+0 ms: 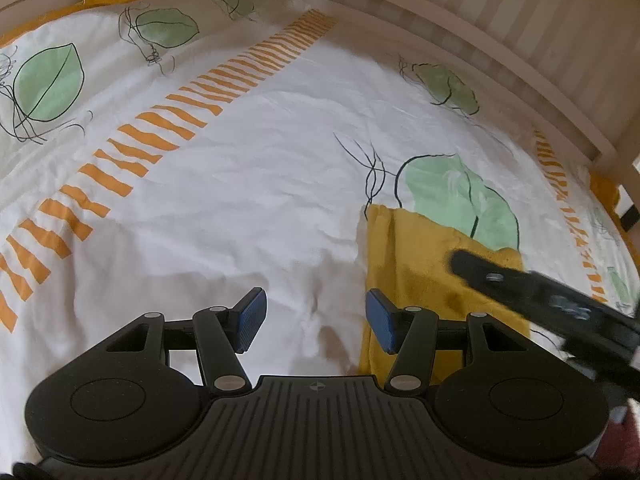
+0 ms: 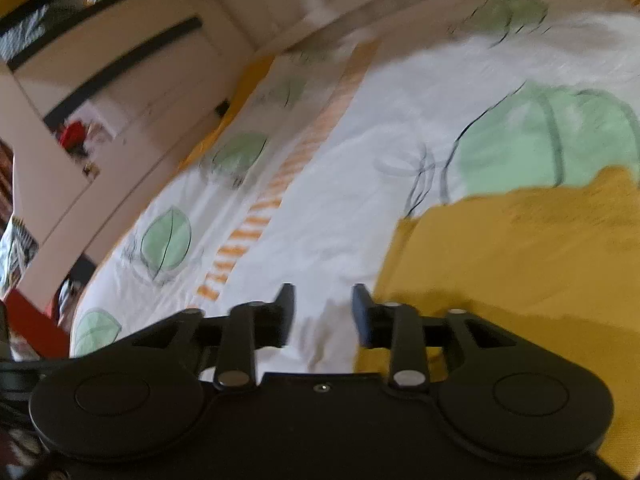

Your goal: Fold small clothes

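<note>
Cloth (image 2: 520, 264), mustard yellow, lies just right of the right gripper (image 2: 322, 316), whose parted jaws look empty through blur.

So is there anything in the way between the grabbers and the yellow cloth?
Nothing visible is. The yellow cloth lies flat on the leaf-print bedsheet. The open left gripper sits at its left edge, and the open right gripper does too.

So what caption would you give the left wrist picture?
Open left gripper hovering over the leaf-print bedcover, mustard-yellow garment lying beside it.
</note>
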